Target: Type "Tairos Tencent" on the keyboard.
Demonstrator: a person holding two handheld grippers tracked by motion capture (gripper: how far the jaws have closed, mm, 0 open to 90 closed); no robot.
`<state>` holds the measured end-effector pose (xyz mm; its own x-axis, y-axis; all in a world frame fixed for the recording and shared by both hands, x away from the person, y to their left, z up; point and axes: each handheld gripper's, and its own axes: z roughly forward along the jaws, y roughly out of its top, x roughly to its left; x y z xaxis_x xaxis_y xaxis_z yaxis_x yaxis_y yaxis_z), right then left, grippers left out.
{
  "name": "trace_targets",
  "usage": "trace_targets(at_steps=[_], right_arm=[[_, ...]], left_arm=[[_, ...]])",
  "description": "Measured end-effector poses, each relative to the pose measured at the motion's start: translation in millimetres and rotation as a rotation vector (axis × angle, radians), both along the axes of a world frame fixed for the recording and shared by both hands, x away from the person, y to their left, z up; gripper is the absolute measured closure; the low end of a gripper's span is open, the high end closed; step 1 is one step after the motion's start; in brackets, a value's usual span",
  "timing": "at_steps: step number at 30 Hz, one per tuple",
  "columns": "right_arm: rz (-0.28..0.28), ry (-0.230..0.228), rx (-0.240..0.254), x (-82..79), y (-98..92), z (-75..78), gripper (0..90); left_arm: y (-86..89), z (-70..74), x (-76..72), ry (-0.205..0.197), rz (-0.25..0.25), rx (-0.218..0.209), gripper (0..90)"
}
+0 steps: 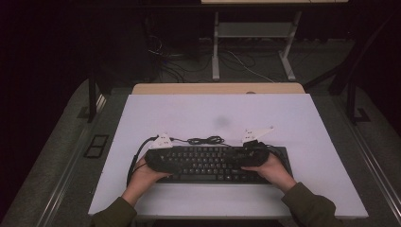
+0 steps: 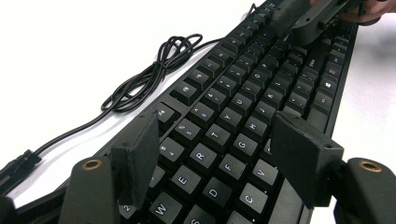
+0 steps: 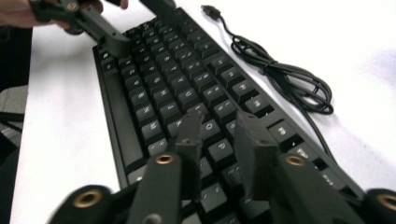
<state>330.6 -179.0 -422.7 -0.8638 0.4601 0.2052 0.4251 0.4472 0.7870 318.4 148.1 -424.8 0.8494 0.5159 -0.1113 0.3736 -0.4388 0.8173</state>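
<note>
Two grippers (image 1: 163, 153) (image 1: 253, 150) over one keyboard (image 1: 208, 165)

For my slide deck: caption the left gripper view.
Left gripper open above a black keyboard, its coiled cable alongside on the white table.

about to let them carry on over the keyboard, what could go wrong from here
1. The left gripper hangs with jaws wide over the keyboard; dropped a little, a jaw could press several keys or catch a keycap edge.
2. The right gripper has a narrower gap, right above the keys; closing there could pinch or pop a keycap.
3. The loose coiled cable lies just behind the keyboard; shifting the keyboard might drag or snag it.
</note>
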Motion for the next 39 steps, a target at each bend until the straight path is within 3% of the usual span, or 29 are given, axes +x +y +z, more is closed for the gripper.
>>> trace_targets(at_steps=[11,28,39], right_arm=[[0.051,0.013,-0.043,-15.2,-14.3,-2.9,87.6],[0.075,0.011,-0.124,-22.8,-25.1,-12.1,89.0],[0.09,0.012,-0.136,-22.7,-23.8,-14.9,89.1]], left_arm=[[-0.4,-0.1,0.0,-0.002,0.009,0.004,31.2],[-0.1,0.0,0.1,-0.009,0.02,0.001,28.9],[-5.5,-0.6,2.3,-0.009,0.02,-0.003,31.2]])
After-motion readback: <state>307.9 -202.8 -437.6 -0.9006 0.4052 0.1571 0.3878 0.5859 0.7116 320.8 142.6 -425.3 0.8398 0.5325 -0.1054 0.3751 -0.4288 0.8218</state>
